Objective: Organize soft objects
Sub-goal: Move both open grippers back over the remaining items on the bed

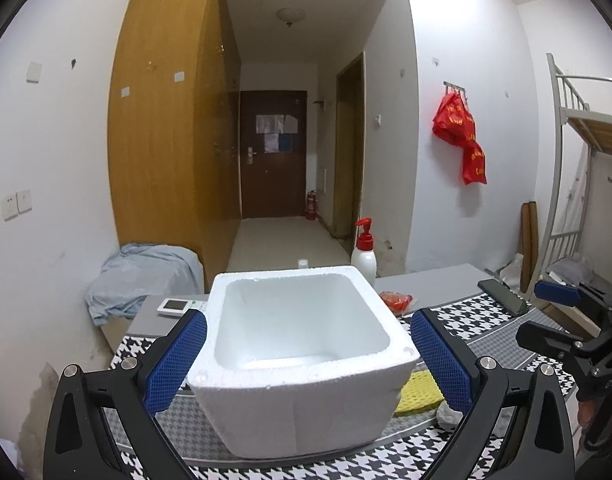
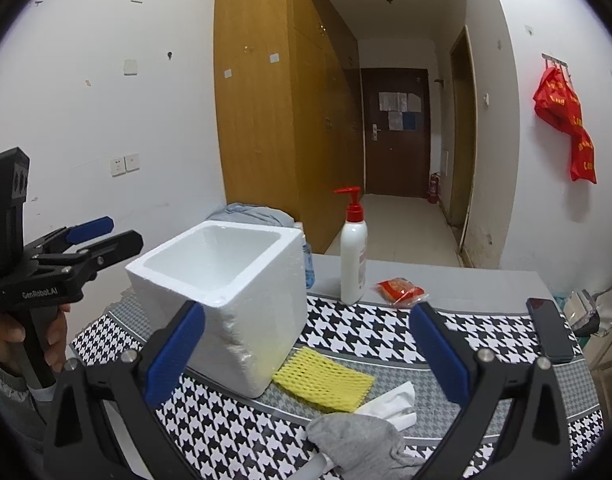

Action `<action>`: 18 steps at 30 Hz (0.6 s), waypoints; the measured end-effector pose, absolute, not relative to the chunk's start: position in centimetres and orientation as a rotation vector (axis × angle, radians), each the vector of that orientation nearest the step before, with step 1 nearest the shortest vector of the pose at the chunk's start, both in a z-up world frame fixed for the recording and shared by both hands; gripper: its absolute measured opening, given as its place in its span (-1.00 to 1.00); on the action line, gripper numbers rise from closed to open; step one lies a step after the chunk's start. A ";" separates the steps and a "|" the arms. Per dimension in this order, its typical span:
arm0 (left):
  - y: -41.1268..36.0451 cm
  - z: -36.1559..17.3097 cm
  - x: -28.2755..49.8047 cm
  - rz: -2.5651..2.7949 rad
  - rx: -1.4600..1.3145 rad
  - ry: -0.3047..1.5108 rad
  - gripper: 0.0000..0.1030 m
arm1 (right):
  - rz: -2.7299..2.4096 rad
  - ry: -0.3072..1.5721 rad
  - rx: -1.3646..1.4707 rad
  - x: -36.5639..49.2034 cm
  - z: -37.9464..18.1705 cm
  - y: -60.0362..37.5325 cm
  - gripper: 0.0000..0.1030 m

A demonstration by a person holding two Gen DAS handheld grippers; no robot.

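Observation:
A white foam box [image 1: 302, 356] stands open and empty on the houndstooth mat [image 1: 486, 316]; it also shows in the right wrist view [image 2: 226, 300]. My left gripper [image 1: 308, 360] is open, its blue pads on either side of the box, apart from it. A yellow foam net [image 2: 324, 380] lies right of the box, also in the left wrist view [image 1: 420, 394]. A grey cloth [image 2: 358, 448] and a white tissue [image 2: 394, 398] lie below it. My right gripper [image 2: 306, 352] is open and empty above the net.
A white pump bottle [image 2: 353, 268], a red snack packet [image 2: 400, 290] and a dark phone [image 2: 550, 330] lie on the table's far and right side. A remote [image 1: 178, 306] lies at the back left. A blue-capped bottle [image 2: 308, 268] stands behind the box.

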State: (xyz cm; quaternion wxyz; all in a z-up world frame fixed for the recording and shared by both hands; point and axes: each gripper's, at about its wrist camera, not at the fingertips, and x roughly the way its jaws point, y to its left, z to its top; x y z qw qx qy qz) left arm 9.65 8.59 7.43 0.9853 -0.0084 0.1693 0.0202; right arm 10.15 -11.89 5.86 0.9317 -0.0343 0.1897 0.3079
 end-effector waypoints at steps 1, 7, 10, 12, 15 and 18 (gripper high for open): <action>8.5 7.5 9.4 0.042 -0.015 0.337 0.98 | 0.634 0.386 -0.070 9.9 6.0 -11.9 1.00; 7.9 7.9 7.5 0.039 -0.012 0.313 0.98 | 0.643 0.370 -0.075 8.5 6.3 -12.0 1.00; 7.3 8.0 6.6 0.032 -0.005 0.304 0.98 | 0.647 0.362 -0.082 7.7 6.3 -12.2 1.00; 6.9 8.1 6.1 0.031 0.000 0.296 0.98 | 0.650 0.356 -0.082 7.1 6.4 -12.4 1.00; 6.4 7.9 5.1 0.029 0.003 0.286 0.98 | 0.651 0.356 -0.083 6.4 6.3 -12.7 1.00; 6.1 7.7 4.3 0.036 0.005 0.280 0.98 | 0.651 0.357 -0.074 5.8 6.1 -13.1 1.00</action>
